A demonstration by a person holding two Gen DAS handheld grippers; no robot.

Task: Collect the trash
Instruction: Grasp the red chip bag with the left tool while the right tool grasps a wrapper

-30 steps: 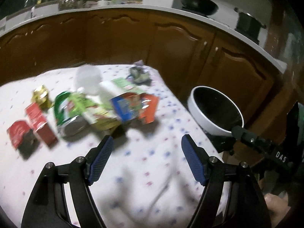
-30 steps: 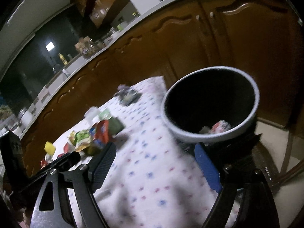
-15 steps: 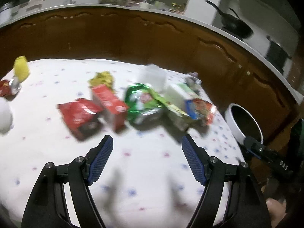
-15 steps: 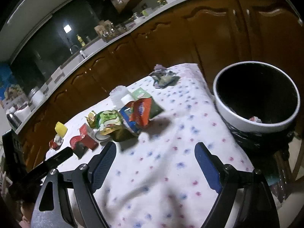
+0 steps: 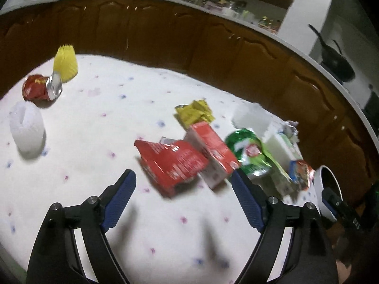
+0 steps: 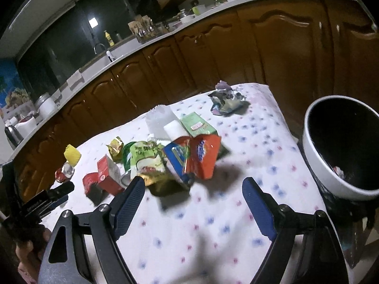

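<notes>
both tongs stand wide and empty, the left tongs [image 5: 183,190] having just been opening toward the red packet [image 5: 170,163] mid-desk. the right tongs [image 6: 193,197] face the wrapper pile [image 6: 175,156]. the bin [image 6: 331,184] waits off the desk's right edge; the near cloth lies bare.

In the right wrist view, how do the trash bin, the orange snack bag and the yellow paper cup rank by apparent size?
1. trash bin, largest, though nearest the camera.
2. orange snack bag.
3. yellow paper cup, smallest, but farthest away, so its true size is unsure.
</notes>
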